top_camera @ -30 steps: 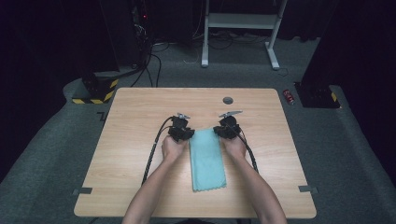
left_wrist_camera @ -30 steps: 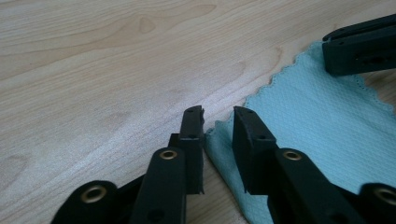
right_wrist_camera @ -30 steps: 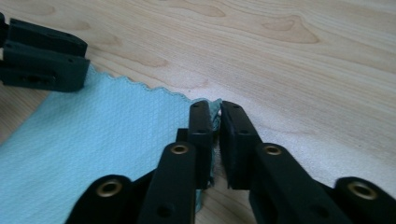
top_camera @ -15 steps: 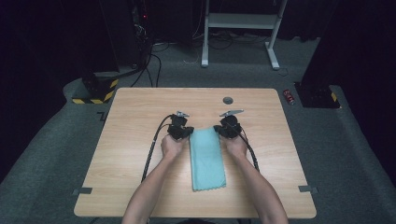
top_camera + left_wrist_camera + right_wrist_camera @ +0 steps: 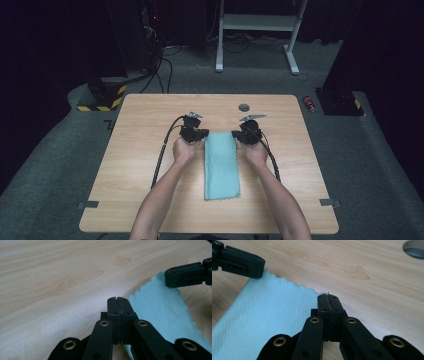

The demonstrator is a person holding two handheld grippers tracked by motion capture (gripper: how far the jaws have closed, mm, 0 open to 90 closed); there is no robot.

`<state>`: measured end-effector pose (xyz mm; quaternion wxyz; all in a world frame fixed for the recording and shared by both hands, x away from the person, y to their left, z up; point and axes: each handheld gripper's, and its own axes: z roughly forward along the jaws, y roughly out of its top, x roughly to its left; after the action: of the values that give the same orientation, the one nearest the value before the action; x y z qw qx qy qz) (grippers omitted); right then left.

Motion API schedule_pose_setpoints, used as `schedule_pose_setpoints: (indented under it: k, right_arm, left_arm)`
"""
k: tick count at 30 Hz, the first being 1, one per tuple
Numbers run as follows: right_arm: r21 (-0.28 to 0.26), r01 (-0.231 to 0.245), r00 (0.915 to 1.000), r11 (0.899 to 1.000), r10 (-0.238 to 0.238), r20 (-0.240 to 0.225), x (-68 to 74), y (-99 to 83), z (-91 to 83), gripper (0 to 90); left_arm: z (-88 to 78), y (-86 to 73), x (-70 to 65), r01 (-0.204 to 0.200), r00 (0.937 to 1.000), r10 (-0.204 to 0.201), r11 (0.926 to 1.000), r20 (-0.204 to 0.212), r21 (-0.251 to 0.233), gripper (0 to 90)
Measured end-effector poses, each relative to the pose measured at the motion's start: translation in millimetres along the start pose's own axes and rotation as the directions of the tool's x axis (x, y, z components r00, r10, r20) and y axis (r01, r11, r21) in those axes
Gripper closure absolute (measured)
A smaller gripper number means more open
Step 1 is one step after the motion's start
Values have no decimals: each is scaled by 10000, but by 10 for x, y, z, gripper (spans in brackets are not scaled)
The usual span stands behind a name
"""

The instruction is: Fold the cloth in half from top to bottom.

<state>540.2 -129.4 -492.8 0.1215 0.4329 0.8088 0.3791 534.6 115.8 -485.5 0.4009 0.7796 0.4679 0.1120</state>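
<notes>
Pinching the far corners of the pale turquoise rectangular cloth (image 5: 221,165), mid-bench, the left claw (image 5: 117,300) and right claw (image 5: 327,297) sit clamped tight on it. Lifting both evenly should keep the far edge taut.

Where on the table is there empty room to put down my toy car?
Bare wood lies left of the left gripper out to the table edge, and right of the right gripper. The near strip below the teal cloth is crossed by forearms. The middle is crowded; a grey disc sits behind.
</notes>
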Motion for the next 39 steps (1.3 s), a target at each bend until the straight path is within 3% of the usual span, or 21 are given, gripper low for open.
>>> schedule_pose_setpoints:
  k: [1, 4, 11, 22, 27, 35, 39]
  right_arm:
    - [-297, -10, 10000, 9996, 10, 5, 1, 56, -37, 900]
    - [-205, 108, 9999, 9997, -107, 40, 12, 107, -53, 900]
    - [-628, 160, 9998, 9979, -164, -61, 28, 178, -186, 900]
    - [-859, 416, 9970, 9954, -470, -618, 115, 44, -353, 900]
    - [-829, 745, 9940, 9938, -807, -737, 179, -69, -456, 900]
    - [-942, 988, 9898, 9906, -1075, -931, 231, -143, -579, 900]
    - [-869, 1065, 9874, 9905, -1156, -1080, 269, -211, -625, 900]
  left_arm:
    - [-4, 22, 16, 74, 10000, -74, 10000, 23, 22, 892]
    - [-45, 85, 34, 7, 10000, -7, 9999, 23, -145, 892]
    - [-171, 125, -7, -197, 9996, 210, 9977, 199, -646, 892]
    - [-369, 19, -116, -589, 9949, 647, 9955, 772, -746, 891]
    - [-441, -45, -195, -881, 9915, 948, 9932, 896, -761, 891]
    - [-547, -138, -260, -943, 9880, 1041, 9916, 1140, -884, 891]
    - [-599, -206, -340, -1315, 9839, 1394, 9885, 1123, -744, 891]
